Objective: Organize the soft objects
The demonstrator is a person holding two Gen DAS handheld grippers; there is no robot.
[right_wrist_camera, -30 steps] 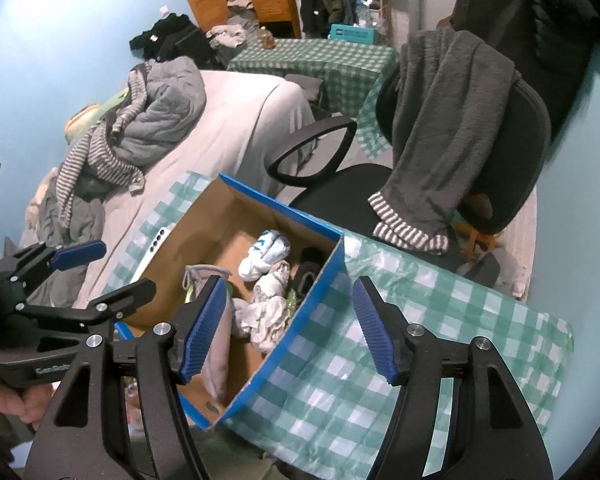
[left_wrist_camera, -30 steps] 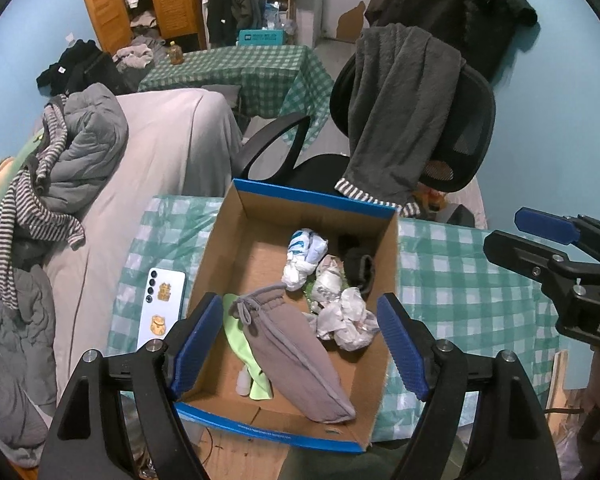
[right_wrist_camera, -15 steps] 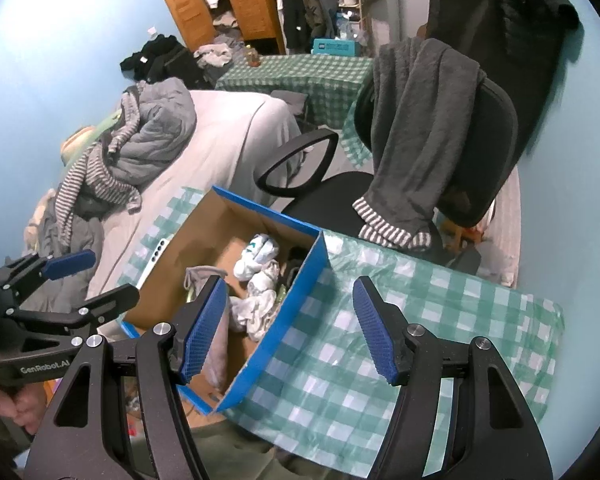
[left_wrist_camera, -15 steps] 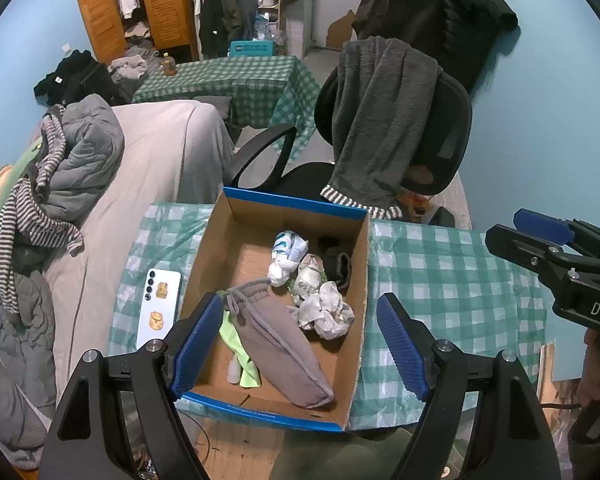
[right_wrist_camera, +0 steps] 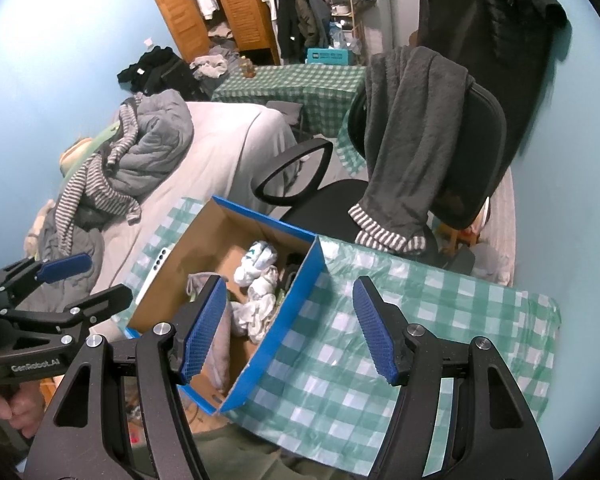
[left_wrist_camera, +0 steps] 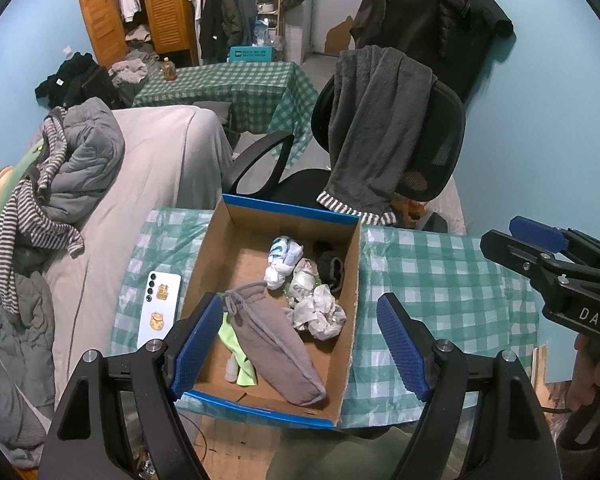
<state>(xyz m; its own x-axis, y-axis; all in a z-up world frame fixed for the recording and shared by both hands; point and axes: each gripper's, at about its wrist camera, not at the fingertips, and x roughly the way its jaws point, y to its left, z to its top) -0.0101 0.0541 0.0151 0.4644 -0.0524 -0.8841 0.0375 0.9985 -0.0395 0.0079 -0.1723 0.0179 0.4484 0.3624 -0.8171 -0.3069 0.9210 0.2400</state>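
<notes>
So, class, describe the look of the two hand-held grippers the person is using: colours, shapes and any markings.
Both match. The left hand-held gripper has black angular arms with round silver bolts, and two long fingers faced with blue cross-hatched pads. The right hand-held gripper is built the same. White lettering shows on the bodies: "DAS" on the right one seen from the left wrist view, "GenRobot.AI" on the left one seen from the right wrist view.

Pale blue walls (left_wrist_camera: 532, 92) are enclosing the room; an office chair (left_wrist_camera: 428, 152) is carrying a grey garment, a bed (left_wrist_camera: 160, 168) lying alongside, wooden wardrobe doors (left_wrist_camera: 168, 4) standing behind.
</notes>
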